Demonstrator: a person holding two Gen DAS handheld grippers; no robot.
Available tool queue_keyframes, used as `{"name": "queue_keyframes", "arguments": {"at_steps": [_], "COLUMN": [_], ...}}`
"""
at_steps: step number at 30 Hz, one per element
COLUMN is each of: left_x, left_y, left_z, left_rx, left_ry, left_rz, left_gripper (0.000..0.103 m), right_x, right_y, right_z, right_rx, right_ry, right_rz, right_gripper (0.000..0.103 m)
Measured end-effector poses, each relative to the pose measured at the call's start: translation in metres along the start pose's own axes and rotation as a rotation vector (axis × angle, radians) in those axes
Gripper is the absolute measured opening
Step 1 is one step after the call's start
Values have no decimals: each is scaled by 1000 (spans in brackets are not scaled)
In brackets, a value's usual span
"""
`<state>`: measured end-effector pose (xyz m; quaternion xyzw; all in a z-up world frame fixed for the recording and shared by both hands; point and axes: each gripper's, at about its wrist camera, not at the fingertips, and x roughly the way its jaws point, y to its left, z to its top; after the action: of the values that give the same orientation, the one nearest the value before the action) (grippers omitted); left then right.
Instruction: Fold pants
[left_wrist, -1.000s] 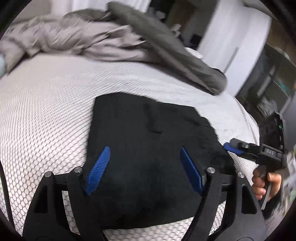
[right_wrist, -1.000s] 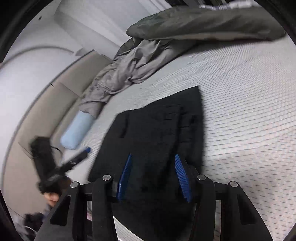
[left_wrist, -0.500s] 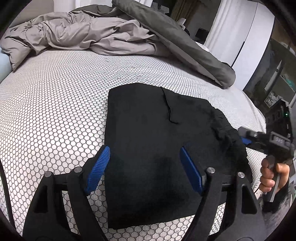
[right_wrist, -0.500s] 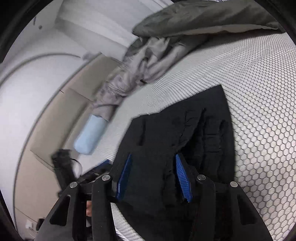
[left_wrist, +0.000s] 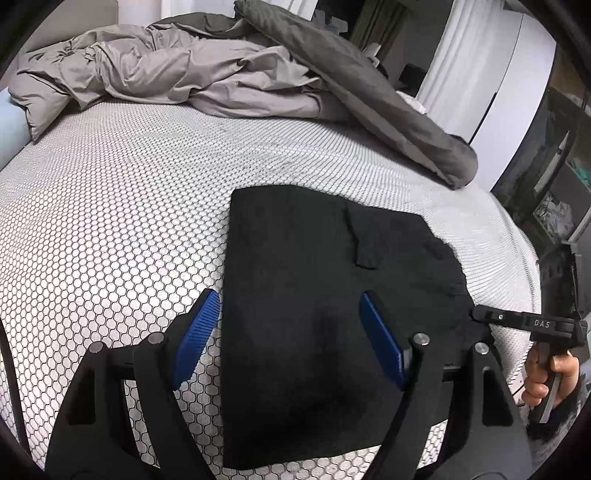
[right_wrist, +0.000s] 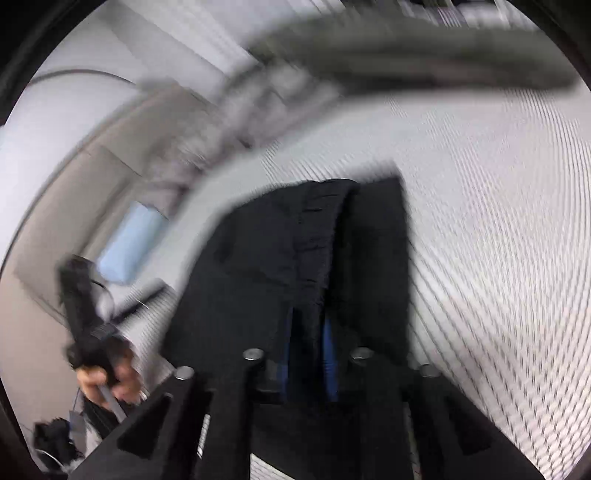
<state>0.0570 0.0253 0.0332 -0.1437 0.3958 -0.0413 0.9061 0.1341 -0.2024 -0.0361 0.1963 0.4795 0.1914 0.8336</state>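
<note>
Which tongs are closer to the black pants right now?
Right. The right tongs look shut on a fold at the edge of the black pants; the left tongs are open above them, apparently not gripping.

honeycomb-patterned mattress (left_wrist: 110, 229) carries folded black pants (left_wrist: 314, 295), rumpled grey duvet (left_wrist: 207, 74) at far end.

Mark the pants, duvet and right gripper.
pants (left_wrist: 314, 314), left wrist view, flat middle of the fabric.
duvet (left_wrist: 207, 70), left wrist view, crumpled grey folds.
right gripper (right_wrist: 308, 365), right wrist view, between its fingertips.
</note>
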Motion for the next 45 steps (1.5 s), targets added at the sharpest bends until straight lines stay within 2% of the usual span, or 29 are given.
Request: {"name": "queue_keyframes", "arguments": {"at_steps": [1, 2, 3, 4, 5, 6, 9, 13, 16, 19, 22, 24, 27, 31, 36, 39, 44, 45], "left_x": [2, 3, 4, 5, 6, 7, 11, 12, 11, 12, 10, 8, 9, 10, 10, 10, 11, 11], "left_y": [0, -1, -2, -3, -5, -6, -10, -12, -10, -7, -5, -3, -2, -5, -5, -4, -3, -2], "left_z": [0, 0, -1, -1, -1, -1, -2, -3, -2, -3, -2, -2, -3, -7, -8, -7, -8, -8], "left_rx": [1, 3, 6, 10, 13, 18, 29, 37, 42, 44, 47, 50, 68, 97, 116, 117, 119, 121], "left_ry": [7, 11, 13, 14, 16, 19, 28, 28, 27, 33, 36, 35, 46, 63, 65, 65, 69, 71], "left_rz": [4, 7, 10, 13, 15, 15, 18, 20, 13, 16, 15, 7, 6, 10, 15, 13, 13, 13], "left_gripper": [75, 75, 75, 75, 75, 75, 75, 75, 75, 75, 75, 75, 75, 76, 76, 76, 76, 76], "right_x": [0, -4, -11, -18, -23, -23, -17, -20, -34, -23, -10, -11, -15, -13, -8, -6, -16, -16], "right_y": [-14, -19, -24, -29, -33, -35, -37, -19, -4, -3, -23, -27, -25, -26, -21, -23, -5, -2], "right_z": [-1, -1, 0, 1, 0, 0, 1, 3, 2, 0, -4, -2, 1, 3, 10, 9, 11, 11], "right_rx": [59, 80, 98, 100, 100, 105, 118, 46, -9, -7, 72, 95, 72, 78, 51, 49, -17, -37], "right_ry": [5, -2, -26, -63, -81, -87, -72, -67, -81, -56, -3, -28, -65, -64, -67, -49, -77, -78], "right_rz": [70, 102, 122, 130, 129, 131, 180, 204, 256, 215, 202, 226, 188, 165, 79, 124, 211, 192], "right_gripper": [19, 20, 26, 40, 48, 51, 51, 51, 51, 51, 49, 48, 48, 48, 48, 48, 48, 48]}}
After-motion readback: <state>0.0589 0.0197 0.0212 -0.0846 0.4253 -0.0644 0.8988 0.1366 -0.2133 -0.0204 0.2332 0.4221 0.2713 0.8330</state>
